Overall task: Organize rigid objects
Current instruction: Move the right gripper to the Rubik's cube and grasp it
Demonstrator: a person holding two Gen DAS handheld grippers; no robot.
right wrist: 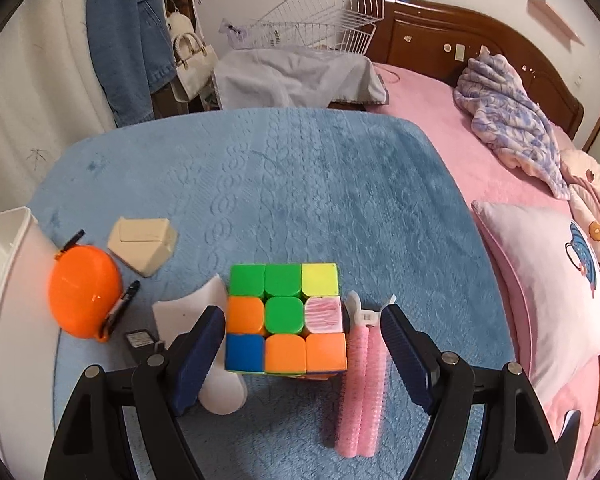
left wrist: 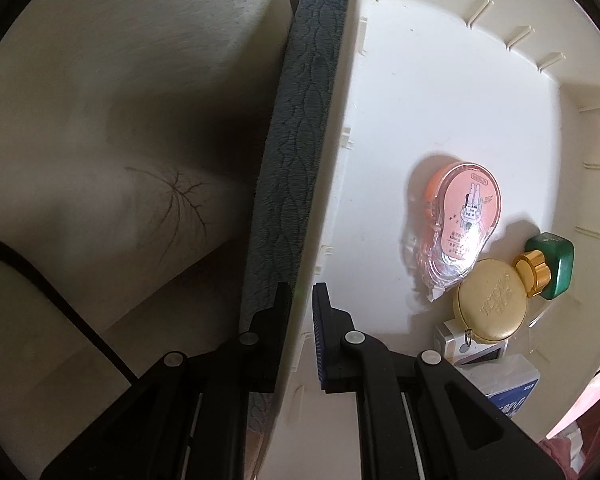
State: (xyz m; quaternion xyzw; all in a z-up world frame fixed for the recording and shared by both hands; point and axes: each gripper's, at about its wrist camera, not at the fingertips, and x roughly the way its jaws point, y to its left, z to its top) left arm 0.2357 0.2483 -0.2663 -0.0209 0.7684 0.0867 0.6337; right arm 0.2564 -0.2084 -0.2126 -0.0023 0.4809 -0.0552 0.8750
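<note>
Shadow hides most of the left wrist view's left half, where only a pale surface with a dark branching mark shows. Left tongs [left wrist: 302, 296] are clenched on the side wall of a white bin [left wrist: 380, 120], one finger outside against the blue cloth, the other inside. Inside the bin lie a pink tape dispenser [left wrist: 466, 216], a round gold case [left wrist: 490, 300] touching it, a green bottle [left wrist: 554, 266] with a gold cap, and a blue-and-white box [left wrist: 508, 380] cut off by the tongs' arm; a small white thing under the gold case is hard to make out. Right tongs [right wrist: 302, 334] are released, spread wide, with a cube [right wrist: 286, 318] between the fingers and no pad touching it. The cube sits on the blue cloth [right wrist: 300, 184] near its front edge. Pink rollers [right wrist: 364, 376] lie just right of the cube, inside the right finger. A white curved piece [right wrist: 188, 312] lies just left of it, partly hidden by the left finger. Further left are an orange case [right wrist: 84, 296], a black marker [right wrist: 120, 310], a beige box [right wrist: 142, 246] and a small dark adapter [right wrist: 140, 340]. The bin's rim runs along the left edge, cut off. A bed with pink bedding [right wrist: 440, 120] flanks the cloth's right edge.
</note>
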